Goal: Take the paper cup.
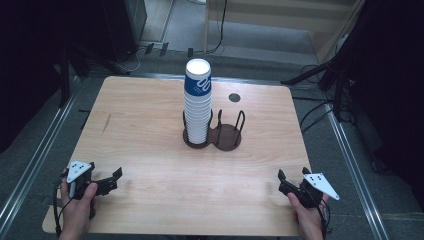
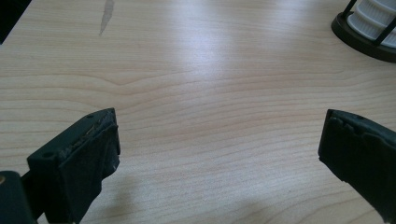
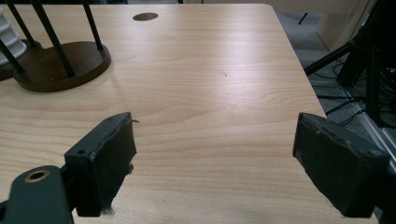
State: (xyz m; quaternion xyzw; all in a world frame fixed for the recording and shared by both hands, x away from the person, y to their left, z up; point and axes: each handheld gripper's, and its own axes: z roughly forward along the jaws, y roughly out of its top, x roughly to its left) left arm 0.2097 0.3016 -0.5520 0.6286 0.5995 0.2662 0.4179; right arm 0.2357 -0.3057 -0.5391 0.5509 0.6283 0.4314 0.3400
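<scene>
Paper cups (image 1: pixel 197 102) stacked tall in left ring of dark two-ring holder (image 1: pixel 227 137) at table (image 1: pixel 145 125) centre (top cup blue-banded). Left gripper (image 1: pixel 116 179) and right gripper (image 1: pixel 292 181) near front corners, well apart from stack, jaws spread, nothing between.

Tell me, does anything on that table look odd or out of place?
Little stands out. The cup stack stands upright in the left ring of the holder; the right ring is empty. The table bears a faint dark streak on its left side.
</scene>
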